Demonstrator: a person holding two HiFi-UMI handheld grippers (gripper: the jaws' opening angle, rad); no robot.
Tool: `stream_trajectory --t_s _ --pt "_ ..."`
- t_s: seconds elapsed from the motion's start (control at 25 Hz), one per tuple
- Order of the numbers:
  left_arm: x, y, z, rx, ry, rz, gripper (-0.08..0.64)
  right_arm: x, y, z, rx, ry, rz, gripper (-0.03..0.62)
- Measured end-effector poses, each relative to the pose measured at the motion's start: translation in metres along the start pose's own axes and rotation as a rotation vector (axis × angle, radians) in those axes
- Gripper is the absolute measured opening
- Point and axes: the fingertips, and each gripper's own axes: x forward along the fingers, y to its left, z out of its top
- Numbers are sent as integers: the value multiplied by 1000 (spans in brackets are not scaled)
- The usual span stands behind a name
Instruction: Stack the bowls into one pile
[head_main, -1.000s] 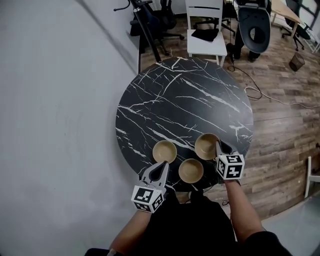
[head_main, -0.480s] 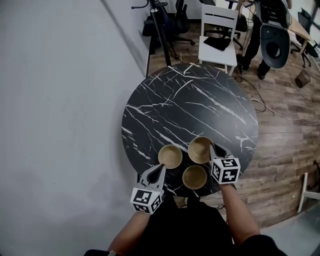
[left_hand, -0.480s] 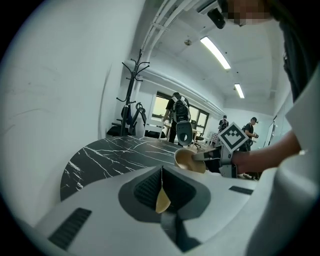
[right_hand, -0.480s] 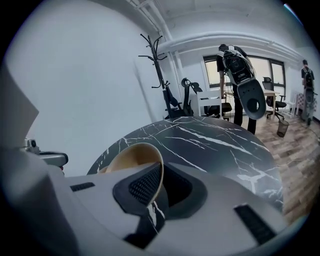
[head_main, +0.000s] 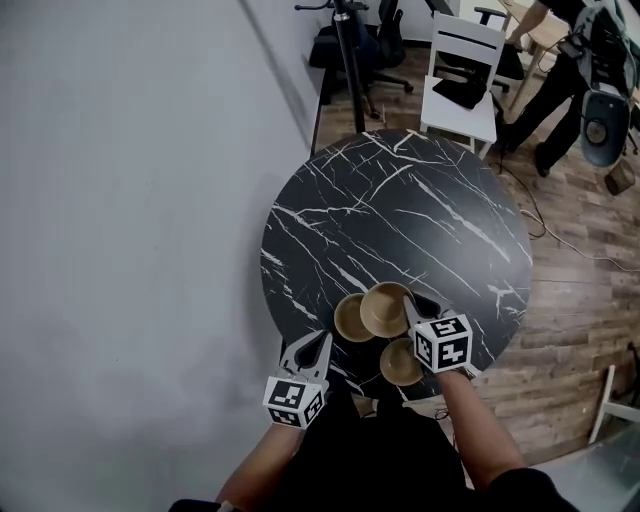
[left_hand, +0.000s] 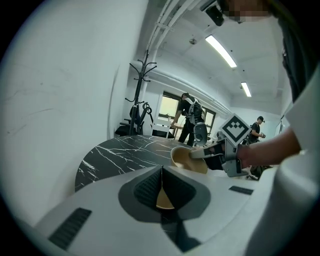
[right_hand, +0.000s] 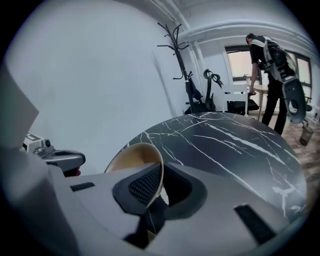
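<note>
held bowl (head_main: 385, 308) now overlapping left bowl (head_main: 350, 320), right gripper (head_main: 408, 303) shifted leftward

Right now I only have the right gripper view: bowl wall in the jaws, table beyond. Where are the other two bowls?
Observer: In the head view, the left bowl sits on the table. The held bowl in the right gripper overlaps its right rim.
Operator: Third one?
Observer: The near bowl stands alone by the table's near edge, right beside the right gripper's marker cube.
Operator: Is mine level?
Observer: No. The left gripper view shows it tilted, with its mouth turned toward the left gripper.
</note>
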Motion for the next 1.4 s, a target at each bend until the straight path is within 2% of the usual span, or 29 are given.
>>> stream_trajectory --t_s 0.36,0.72,0.88,1.2,1.4 --pt "-3 20 1 -19 0 29 17 33 49 -13 -131 112 96 28" --pt "-13 39 -5 -36 9 56 17 60 65 -35 -228 210 111 31" --pt "-16 42 -7 -41 12 60 17 66 67 -43 -257 241 112 100" --pt "-8 33 -2 -33 3 39 17 51 57 -12 -244 121 55 129" --pt "-2 19 2 -13 7 11 17 27 43 7 -233 49 19 120"
